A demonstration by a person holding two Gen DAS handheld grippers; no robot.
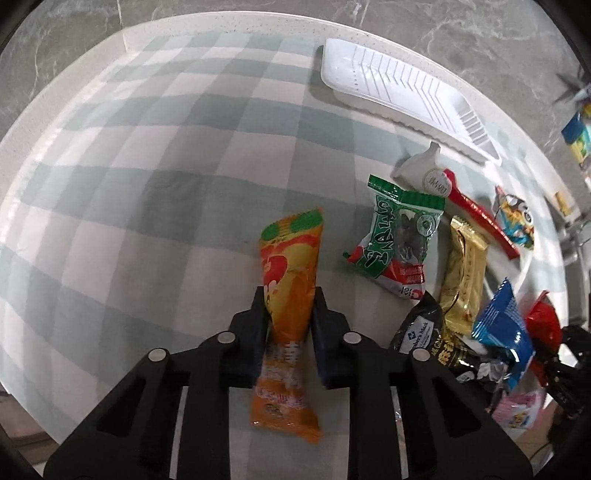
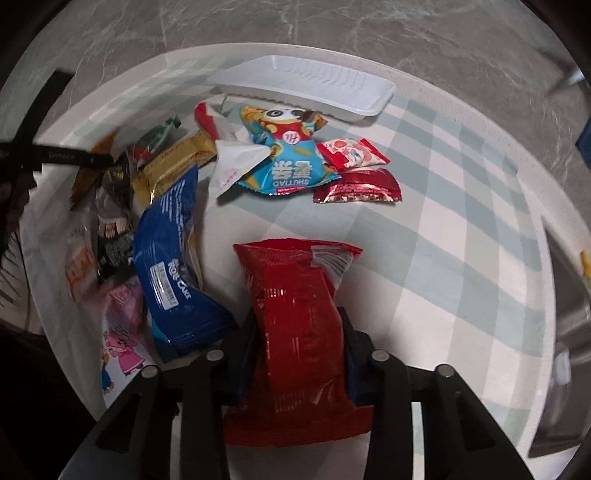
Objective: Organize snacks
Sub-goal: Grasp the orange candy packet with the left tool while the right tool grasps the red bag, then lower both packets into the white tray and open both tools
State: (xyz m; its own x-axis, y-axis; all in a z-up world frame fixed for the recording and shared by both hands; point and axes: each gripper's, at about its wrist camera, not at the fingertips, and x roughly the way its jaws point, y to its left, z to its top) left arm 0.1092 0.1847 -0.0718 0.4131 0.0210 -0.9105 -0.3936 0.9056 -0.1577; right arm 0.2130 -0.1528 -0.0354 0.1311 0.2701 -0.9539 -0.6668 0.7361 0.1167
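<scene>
Left wrist view: left hand-held gripper [image 1: 289,302] pinches orange packet [image 1: 291,258]; right hand-held gripper [image 2: 301,325] clamps red packet [image 2: 299,295]. Next: carry both to white tray [image 1: 399,92].

You were working in a home – likely a dining corner. A round table [image 1: 236,22] carried a pale green-and-white checked cloth [image 1: 147,155], grey marbled floor tiles [image 2: 332,26] lay beneath it, and assorted snack packets [image 2: 284,162] sat by a white plastic tray [image 2: 306,86].
</scene>
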